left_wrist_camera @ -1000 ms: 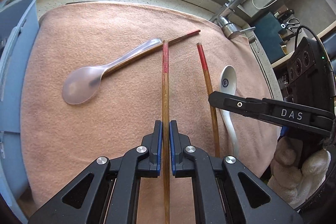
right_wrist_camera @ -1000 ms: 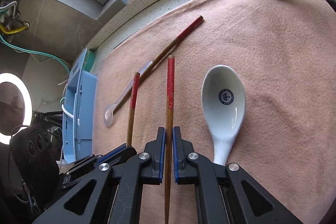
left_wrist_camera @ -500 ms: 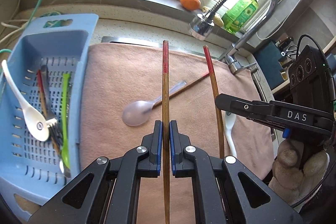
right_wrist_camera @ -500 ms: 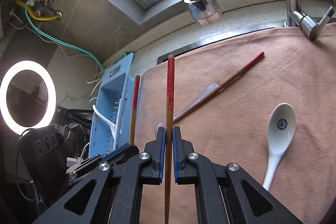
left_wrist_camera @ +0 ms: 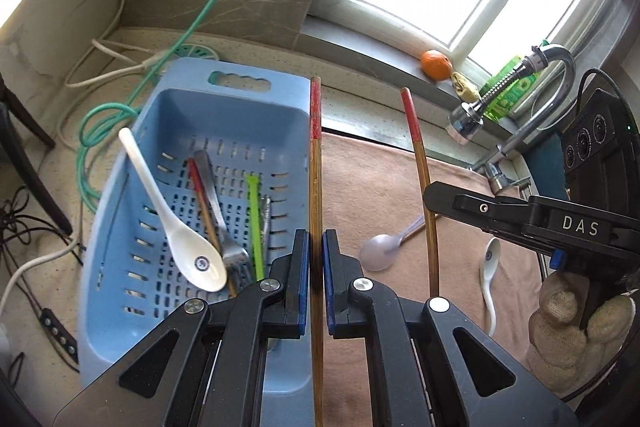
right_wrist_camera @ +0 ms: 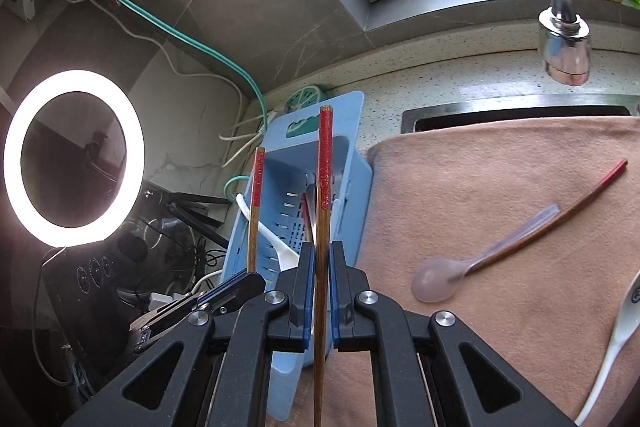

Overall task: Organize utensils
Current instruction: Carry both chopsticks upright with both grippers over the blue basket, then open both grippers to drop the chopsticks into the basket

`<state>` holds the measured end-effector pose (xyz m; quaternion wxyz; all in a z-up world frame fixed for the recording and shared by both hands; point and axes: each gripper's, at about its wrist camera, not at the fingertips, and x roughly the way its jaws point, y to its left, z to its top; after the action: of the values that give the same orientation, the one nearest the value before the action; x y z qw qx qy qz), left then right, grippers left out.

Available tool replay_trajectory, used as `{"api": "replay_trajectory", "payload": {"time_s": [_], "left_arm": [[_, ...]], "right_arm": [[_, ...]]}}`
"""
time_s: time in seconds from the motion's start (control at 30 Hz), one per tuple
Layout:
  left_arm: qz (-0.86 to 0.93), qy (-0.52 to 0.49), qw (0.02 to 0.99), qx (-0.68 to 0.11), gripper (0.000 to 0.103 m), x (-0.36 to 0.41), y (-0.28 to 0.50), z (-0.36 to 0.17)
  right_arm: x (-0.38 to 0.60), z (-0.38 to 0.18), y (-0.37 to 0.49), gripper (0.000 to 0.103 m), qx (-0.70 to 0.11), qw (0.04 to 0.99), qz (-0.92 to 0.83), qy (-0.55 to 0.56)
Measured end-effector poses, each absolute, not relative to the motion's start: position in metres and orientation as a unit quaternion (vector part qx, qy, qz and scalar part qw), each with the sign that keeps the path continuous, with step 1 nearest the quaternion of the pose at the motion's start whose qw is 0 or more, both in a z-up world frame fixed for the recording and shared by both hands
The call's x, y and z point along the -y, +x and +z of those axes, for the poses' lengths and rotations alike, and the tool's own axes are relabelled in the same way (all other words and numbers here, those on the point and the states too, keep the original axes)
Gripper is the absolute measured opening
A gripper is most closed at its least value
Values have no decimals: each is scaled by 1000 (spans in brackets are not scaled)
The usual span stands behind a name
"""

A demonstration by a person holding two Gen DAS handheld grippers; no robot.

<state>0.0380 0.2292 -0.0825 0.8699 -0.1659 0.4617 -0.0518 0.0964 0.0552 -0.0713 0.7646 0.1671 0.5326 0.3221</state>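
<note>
I hold two brown, red-tipped chopsticks aloft: left gripper (left_wrist_camera: 316,283) jaws pinch one chopstick (left_wrist_camera: 315,163), right gripper (right_wrist_camera: 319,291) jaws other chopstick (right_wrist_camera: 323,187), near blue basket (left_wrist_camera: 188,95). Third chopstick (right_wrist_camera: 568,215), two spoons on towel (right_wrist_camera: 500,187).

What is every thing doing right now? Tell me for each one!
left gripper: shut on a chopstick.
right gripper: shut on a chopstick.
left chopstick: held, lifted, red tip forward.
right chopstick: held, lifted, red tip forward.
blue basket: on the counter, holding utensils.
white spoon in basket: leaning on the basket's side.
clear spoon: lying on the towel.
third chopstick: lying on the towel.
</note>
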Motion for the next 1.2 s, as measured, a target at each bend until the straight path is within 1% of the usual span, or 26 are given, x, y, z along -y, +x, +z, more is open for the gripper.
{"api": "replay_trajectory", "payload": {"time_s": [0.33,0.63,0.73,0.77,0.8,0.83,1.1,1.17,1.2], "left_arm": [[-25,-180,866,-466,5,-259,44,-95],[-15,-185,862,-471,6,-266,48,-102],[-13,-186,862,-472,6,-267,49,-103],[-11,-184,862,-473,9,-266,49,-103],[-8,-183,860,-476,18,-266,49,-103],[-6,-182,861,-476,20,-266,50,-103],[0,-181,860,-476,21,-268,50,-103],[-1,-182,859,-478,21,-267,50,-104],[-1,-181,859,-479,21,-266,50,-105]], "right_arm": [[-105,-87,104,6,-550,750,334,153],[-127,-99,107,7,-560,745,335,138],[-130,-99,108,9,-559,748,333,130],[-130,-99,109,9,-558,749,331,129],[-130,-99,109,9,-560,749,331,129],[-130,-100,110,10,-562,748,330,130],[-121,-101,111,11,-566,747,324,130],[-119,-101,110,17,-567,746,326,128],[-118,-101,110,22,-568,746,325,127]]}}
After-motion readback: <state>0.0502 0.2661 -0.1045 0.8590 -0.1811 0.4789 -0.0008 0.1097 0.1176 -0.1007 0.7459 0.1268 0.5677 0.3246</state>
